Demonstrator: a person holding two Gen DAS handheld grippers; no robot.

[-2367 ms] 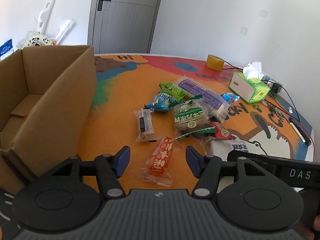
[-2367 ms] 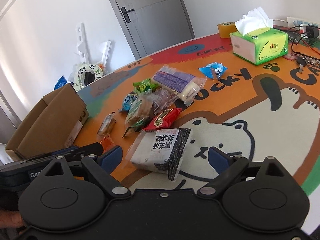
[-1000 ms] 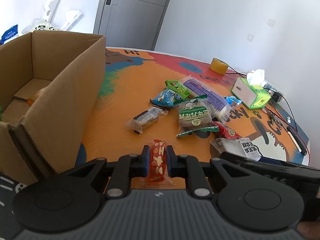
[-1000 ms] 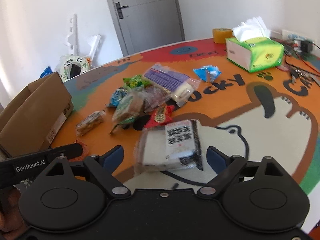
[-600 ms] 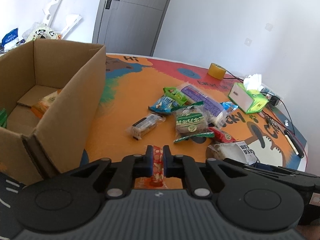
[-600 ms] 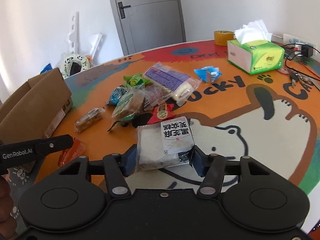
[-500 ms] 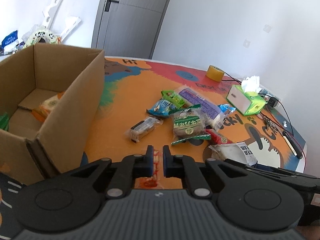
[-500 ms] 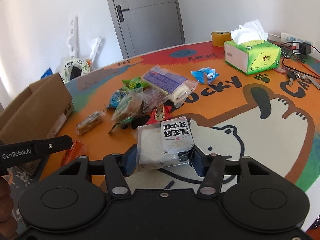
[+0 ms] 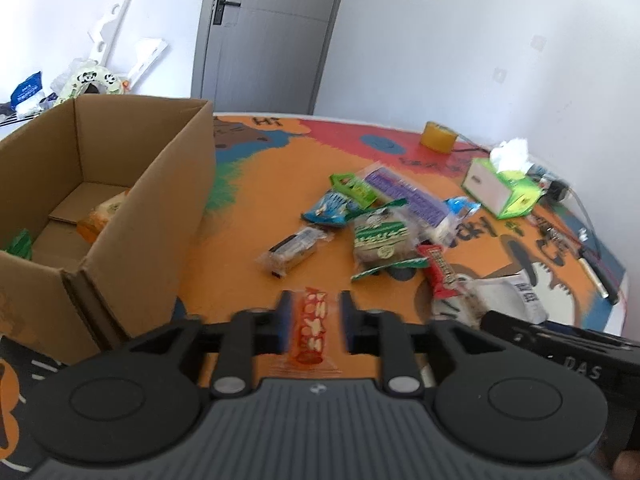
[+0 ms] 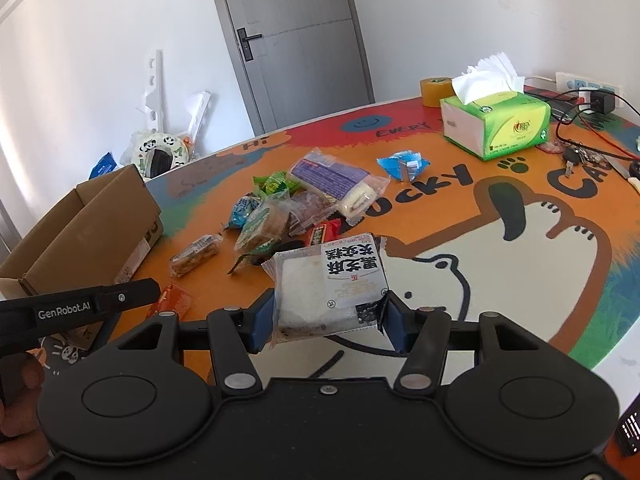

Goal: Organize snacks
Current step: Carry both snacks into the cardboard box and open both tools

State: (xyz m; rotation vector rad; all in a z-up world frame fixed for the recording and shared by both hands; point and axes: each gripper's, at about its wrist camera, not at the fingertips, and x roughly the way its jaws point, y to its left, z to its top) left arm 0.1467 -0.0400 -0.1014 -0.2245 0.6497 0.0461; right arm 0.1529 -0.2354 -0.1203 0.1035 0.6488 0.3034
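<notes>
left hand-held gripper (image 9: 313, 322) opening, released red snack packet (image 9: 311, 326), lengthwise between fingers.

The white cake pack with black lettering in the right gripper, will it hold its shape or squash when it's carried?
The white cake pack looks soft: its clear wrapper crinkles where the right gripper pinches it, so it likely squashes. Probably light. The glossy film might slip.

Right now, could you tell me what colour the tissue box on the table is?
The tissue box is bright green with a white end, clearest in the right wrist view.
</notes>
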